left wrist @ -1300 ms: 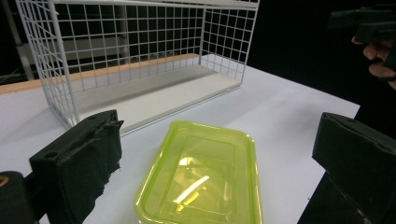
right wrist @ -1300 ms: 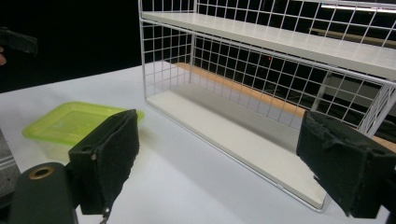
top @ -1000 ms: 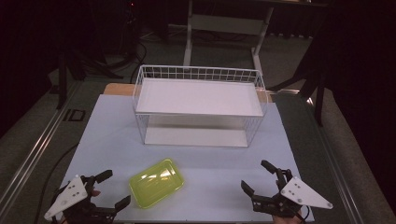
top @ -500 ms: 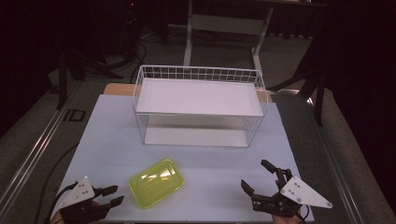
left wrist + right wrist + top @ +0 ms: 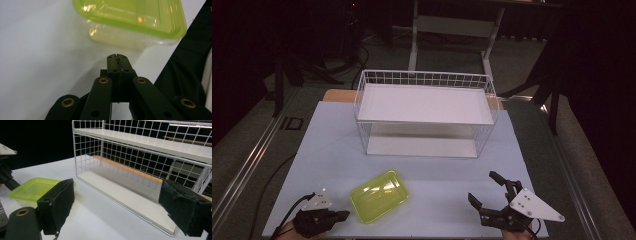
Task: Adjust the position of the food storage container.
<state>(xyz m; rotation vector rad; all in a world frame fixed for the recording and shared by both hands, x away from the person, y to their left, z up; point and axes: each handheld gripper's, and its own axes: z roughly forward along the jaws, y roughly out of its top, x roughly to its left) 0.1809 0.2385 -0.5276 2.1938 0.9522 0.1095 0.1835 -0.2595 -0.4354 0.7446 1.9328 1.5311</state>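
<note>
On the white table (image 5: 532, 165), a yellow-green lidded container (image 5: 379, 195) lies at about 7 o'clock from the white wire rack (image 5: 424, 112), well apart from it.

The left gripper (image 5: 343, 215) sits at the container's 8 o'clock, near its corner, jaws pressed together with nothing between them; in the left gripper view the closed tips (image 5: 117, 57) point at the container (image 5: 135, 17) without touching it. The right gripper (image 5: 487, 189), at the container's 3 o'clock and well apart from it, has its jaws spread wide and empty, facing the rack's lower shelf (image 5: 130, 202).
</note>
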